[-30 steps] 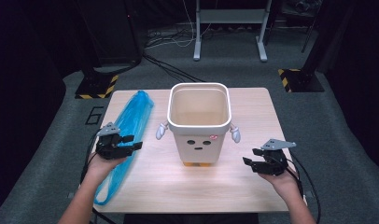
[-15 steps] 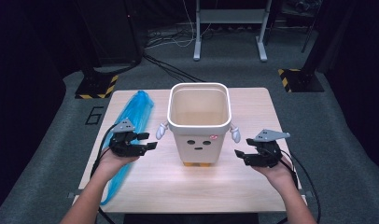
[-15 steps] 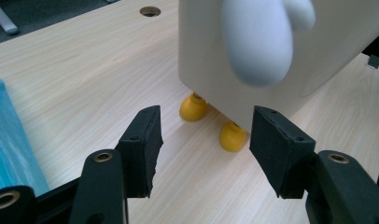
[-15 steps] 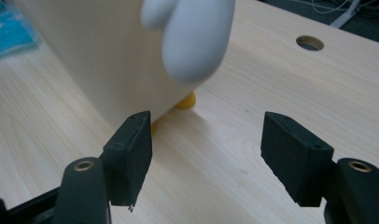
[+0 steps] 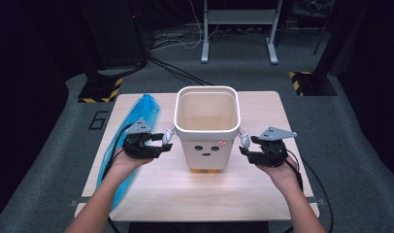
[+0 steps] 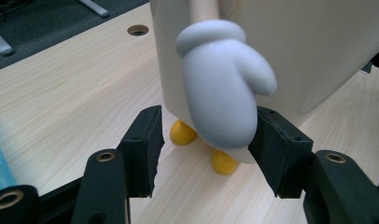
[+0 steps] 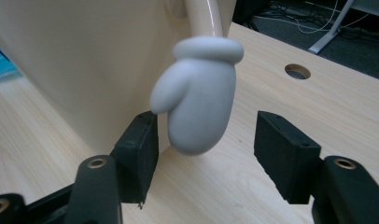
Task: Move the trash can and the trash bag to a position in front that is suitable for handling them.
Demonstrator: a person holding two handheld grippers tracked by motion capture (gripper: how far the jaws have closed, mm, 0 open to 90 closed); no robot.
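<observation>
A cream bin with a drawn face and yellow feet stands upright mid-table. A grey mitten hangs from an arm on each side of it. The left mitten hangs between the jaws of my left gripper; it lies against one pad, with a gap at the other. Around the right mitten my right gripper has just been closing its jaws; both pads stand clear of it, one close to the thumb.
A blue plastic bag lies along the left edge of the wooden table, partly under my left forearm. Round holes pierce the tabletop beside the bin. Stands and cables lie on the dark floor beyond.
Both hands have moved inward and up from the table's sides to the bin. Each gripper now straddles a mitten.
</observation>
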